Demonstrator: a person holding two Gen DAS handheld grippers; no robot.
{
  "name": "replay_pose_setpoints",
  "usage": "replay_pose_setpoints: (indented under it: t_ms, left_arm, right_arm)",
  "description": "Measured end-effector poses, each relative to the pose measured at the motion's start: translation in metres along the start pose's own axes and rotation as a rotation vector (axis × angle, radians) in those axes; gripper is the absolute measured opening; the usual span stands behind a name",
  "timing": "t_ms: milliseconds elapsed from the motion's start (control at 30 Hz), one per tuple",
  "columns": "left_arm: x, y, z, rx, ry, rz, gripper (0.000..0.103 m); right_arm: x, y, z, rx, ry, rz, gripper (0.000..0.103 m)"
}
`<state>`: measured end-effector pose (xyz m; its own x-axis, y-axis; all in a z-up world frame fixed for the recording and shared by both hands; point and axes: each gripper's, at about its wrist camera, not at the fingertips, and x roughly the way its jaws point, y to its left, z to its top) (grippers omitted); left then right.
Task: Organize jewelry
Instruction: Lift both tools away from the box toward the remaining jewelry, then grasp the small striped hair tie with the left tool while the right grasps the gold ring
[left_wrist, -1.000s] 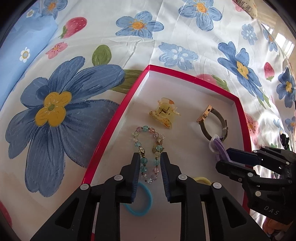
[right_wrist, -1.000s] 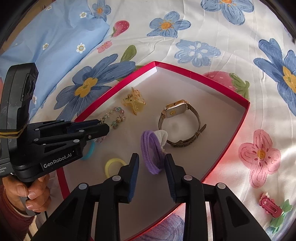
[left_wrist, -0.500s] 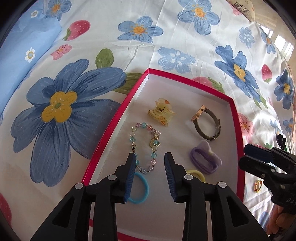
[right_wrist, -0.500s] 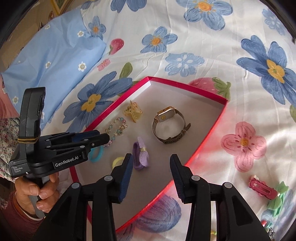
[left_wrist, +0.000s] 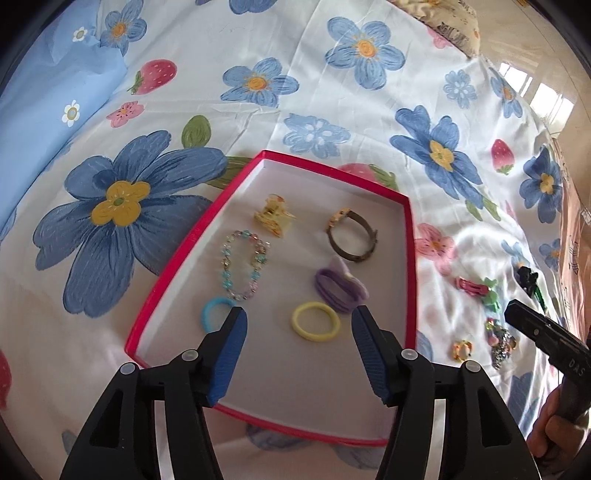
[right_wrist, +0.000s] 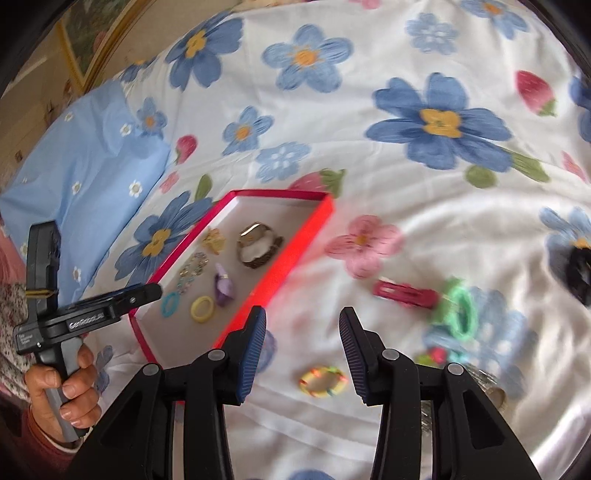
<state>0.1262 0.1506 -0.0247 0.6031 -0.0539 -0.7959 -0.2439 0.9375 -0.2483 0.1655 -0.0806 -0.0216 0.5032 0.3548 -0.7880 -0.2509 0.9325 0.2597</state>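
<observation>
At the centre of the left wrist view, the red tray (left_wrist: 408, 266) on the flowered bedsheet (left_wrist: 332, 92) holds a beaded bracelet (left_wrist: 243, 264), watch (left_wrist: 351, 236) and hair ties. The left gripper (left_wrist: 297, 325) has its fingers wide and empty. Lower centre in the right view, the right gripper (right_wrist: 303, 326) is spread wide above a multicoloured ring (right_wrist: 323, 380) beside the tray.

Bright daylight floods both views, pouring in from the window glare at the left wrist view's upper right and washing the bedsheet (left_wrist: 369, 122) pale. Fisheye bending curves everything toward dark round corners. The left view is fairly crisp; the right view smears, the pink clip (right_wrist: 404, 295) and green scrunchie (right_wrist: 461, 314) streaked by motion blur. Soft shadows sit inside the red tray (left_wrist: 408, 258).
</observation>
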Motion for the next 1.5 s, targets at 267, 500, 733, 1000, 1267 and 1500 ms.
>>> replay_pose_setpoints:
  t_ms: [267,500,733,1000,1267,1500]
  left_arm:
    - [-0.02,-0.035,-0.016,0.061,-0.001,-0.056,0.06]
    - [-0.025,-0.064,-0.022,0.131,0.013,-0.09,0.061]
    - [-0.015,-0.091,-0.029,0.181,0.045,-0.107,0.061]
    - [0.003,-0.119,-0.034,0.249,0.08,-0.111,0.061]
    - [0.031,-0.141,-0.036,0.32,0.111,-0.096,0.061]
    - [0.064,-0.157,-0.035,0.352,0.145,-0.086,0.06]
  right_arm:
    - [-0.046,-0.051,-0.018,0.104,-0.061,-0.081,0.043]
    - [-0.071,-0.079,-0.035,0.146,-0.08,-0.123,0.043]
    - [-0.085,-0.097,-0.053,0.178,-0.073,-0.143,0.043]
    - [-0.078,-0.101,-0.062,0.179,-0.048,-0.136,0.043]
    - [-0.06,-0.105,-0.063,0.121,0.0,-0.177,0.042]
    - [-0.035,-0.102,-0.063,0.037,0.065,-0.214,0.042]
